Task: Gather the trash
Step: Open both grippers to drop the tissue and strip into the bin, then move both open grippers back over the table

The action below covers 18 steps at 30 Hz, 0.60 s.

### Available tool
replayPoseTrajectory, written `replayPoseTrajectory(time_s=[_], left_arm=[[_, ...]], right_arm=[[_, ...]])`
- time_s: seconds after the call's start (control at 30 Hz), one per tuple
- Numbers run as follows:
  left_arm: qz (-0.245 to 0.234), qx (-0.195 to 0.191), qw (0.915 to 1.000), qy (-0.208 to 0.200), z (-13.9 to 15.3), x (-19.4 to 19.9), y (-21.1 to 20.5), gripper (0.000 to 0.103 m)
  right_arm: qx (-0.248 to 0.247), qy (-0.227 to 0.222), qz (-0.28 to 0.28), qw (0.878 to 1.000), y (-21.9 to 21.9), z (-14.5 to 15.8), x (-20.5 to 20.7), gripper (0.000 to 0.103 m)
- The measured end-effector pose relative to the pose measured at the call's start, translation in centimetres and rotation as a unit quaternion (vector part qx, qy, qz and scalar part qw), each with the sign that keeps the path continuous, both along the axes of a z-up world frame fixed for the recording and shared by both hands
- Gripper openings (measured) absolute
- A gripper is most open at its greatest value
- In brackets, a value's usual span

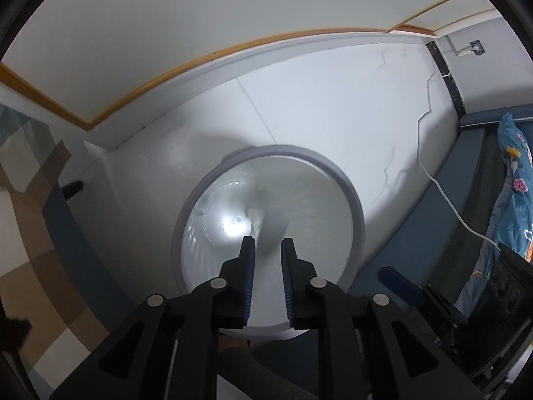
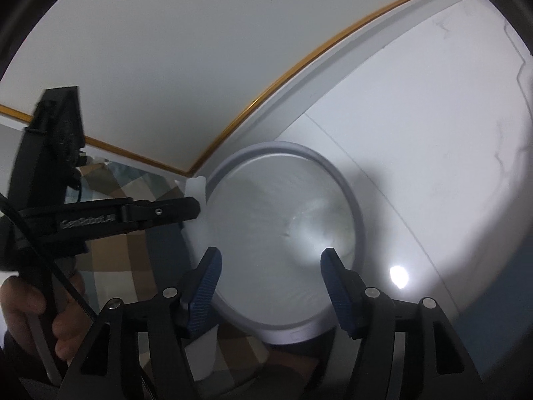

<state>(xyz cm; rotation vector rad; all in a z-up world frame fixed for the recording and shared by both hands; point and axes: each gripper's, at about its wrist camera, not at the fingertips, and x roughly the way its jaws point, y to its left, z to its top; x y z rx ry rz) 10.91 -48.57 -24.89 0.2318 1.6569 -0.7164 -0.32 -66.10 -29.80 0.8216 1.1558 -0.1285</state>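
A round white trash bin [image 1: 276, 150] with a grey rim stands on the pale floor, lined with a thin glossy bag. My left gripper [image 1: 268, 243] points down into its mouth with its blue pads a narrow gap apart; only pale liner shows between them. In the right wrist view the left gripper [image 2: 196, 206] comes in from the left, its tip against a white strip [image 2: 196, 186] at the bin's [image 2: 276, 145] left rim. My right gripper [image 2: 270, 255] hangs over the near rim, open, with nothing between its fingers. One of its blue fingers [image 1: 398, 281] shows at the right of the left wrist view.
The bin stands near a white wall with wooden trim [image 1: 206, 56]. A checked cloth [image 2: 110, 250] lies to the left, and a blue flowered cloth [image 1: 513, 193] and a white cable [image 1: 446, 196] to the right. A person's hand [image 2: 26, 303] holds the left gripper's handle.
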Motion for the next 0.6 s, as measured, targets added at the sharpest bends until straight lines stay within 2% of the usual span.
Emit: replayPoseTrajectory(time_s=[0.1, 0.17, 0.23, 0.3, 0.47, 0.6], left_arm=[[0.002, 0.005, 0.9999, 0.013, -0.3, -0.1, 0.2, 0.014], [-0.003, 0.007, 0.9999, 0.015, -0.3, -0.3, 0.2, 0.02], [-0.006, 0.008, 0.9998, 0.017, 0.0, -0.5, 0.4, 0.039], [-0.006, 0.007, 0.9999, 0.011, 0.4, -0.6, 0.6, 0.046], [-0.009, -0.004, 0.9998, -0.018, 2.5, -0.8, 1.5, 0.046], [-0.01, -0.017, 0.9975, -0.068, 5.6, -1.2, 2.6, 0.046]], right_arm=[[-0.019, 0.004, -0.012, 1.0, 0.3, 0.6, -0.1, 0.069], [-0.024, 0.005, -0.018, 1.0, 0.0, 1.0, -0.4, 0.07], [-0.025, -0.002, -0.027, 0.999, -0.5, 1.6, -0.7, 0.07], [-0.026, -0.008, -0.036, 0.999, -0.9, 2.0, -1.1, 0.07], [-0.033, -0.018, -0.05, 0.998, -1.1, 3.2, -1.7, 0.07], [-0.039, -0.032, -0.05, 0.997, -0.6, 4.8, -2.0, 0.07]])
